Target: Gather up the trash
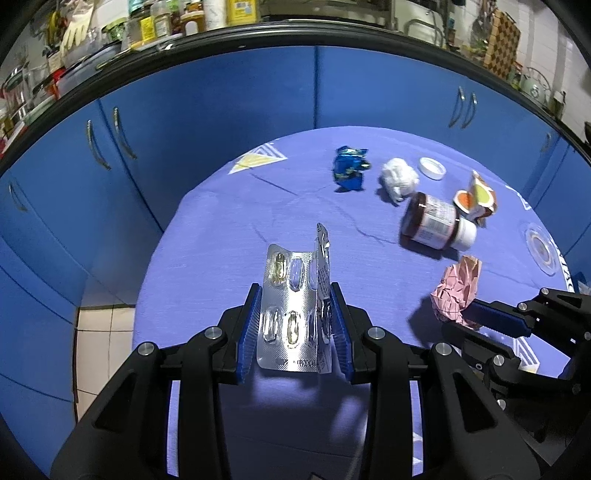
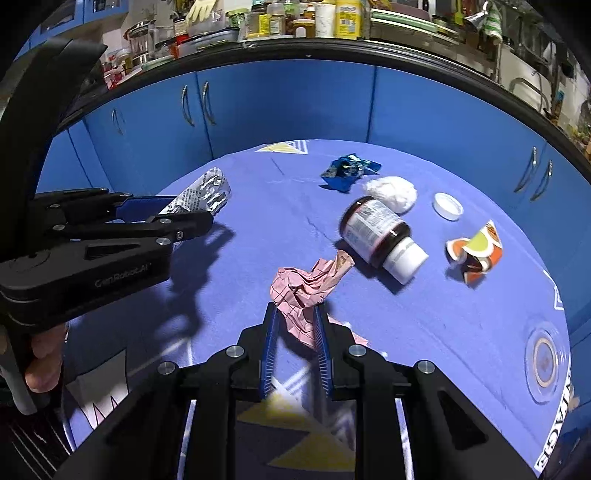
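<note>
My left gripper (image 1: 295, 295) is shut on a folded silver pill blister pack (image 1: 291, 306) and holds it above the table; the gripper (image 2: 184, 212) and the pack (image 2: 207, 192) also show in the right wrist view. My right gripper (image 2: 295, 314) is shut on a crumpled pink paper (image 2: 306, 291), seen also in the left wrist view (image 1: 458, 291). On the blue tablecloth (image 1: 229, 236) lie a blue foil wrapper (image 1: 349, 168), a white tissue ball (image 1: 399, 177), a brown bottle on its side (image 1: 432, 221), a white lid (image 1: 432, 168) and a crushed orange paper cup (image 1: 476, 197).
Blue cabinet doors (image 1: 221, 122) stand behind the table under a cluttered counter (image 1: 166, 22). A clear round lid (image 2: 546, 358) lies near the table's right edge. Tiled floor (image 1: 99, 332) shows at the left.
</note>
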Tool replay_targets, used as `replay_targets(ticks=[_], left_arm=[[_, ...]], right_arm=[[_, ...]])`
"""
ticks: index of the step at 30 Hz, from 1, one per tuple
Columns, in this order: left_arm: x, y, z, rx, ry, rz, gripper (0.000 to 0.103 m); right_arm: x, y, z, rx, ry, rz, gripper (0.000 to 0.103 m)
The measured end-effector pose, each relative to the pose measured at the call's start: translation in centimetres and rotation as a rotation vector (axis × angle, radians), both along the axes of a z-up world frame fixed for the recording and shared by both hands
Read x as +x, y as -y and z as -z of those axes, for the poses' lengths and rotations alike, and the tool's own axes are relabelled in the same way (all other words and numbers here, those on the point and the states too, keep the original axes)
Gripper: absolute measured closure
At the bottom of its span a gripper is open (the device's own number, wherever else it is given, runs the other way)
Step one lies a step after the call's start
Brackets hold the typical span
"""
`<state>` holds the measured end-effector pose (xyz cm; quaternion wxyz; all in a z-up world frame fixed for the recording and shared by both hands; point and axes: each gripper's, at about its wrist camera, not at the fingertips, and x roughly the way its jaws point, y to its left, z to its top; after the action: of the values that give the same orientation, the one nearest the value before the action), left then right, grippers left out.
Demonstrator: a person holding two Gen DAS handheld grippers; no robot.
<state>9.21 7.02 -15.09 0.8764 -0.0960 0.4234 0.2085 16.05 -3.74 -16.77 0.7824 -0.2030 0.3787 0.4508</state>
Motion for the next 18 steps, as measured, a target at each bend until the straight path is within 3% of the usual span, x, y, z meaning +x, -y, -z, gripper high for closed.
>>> replay_targets(ticks=[18], left_arm=[[-1.4, -4.7, 0.8, -0.022, 0.01, -0.076, 0.066]], right_arm=[[-0.3, -5.5, 0.9, -0.023, -0.017, -0.077, 0.083]])
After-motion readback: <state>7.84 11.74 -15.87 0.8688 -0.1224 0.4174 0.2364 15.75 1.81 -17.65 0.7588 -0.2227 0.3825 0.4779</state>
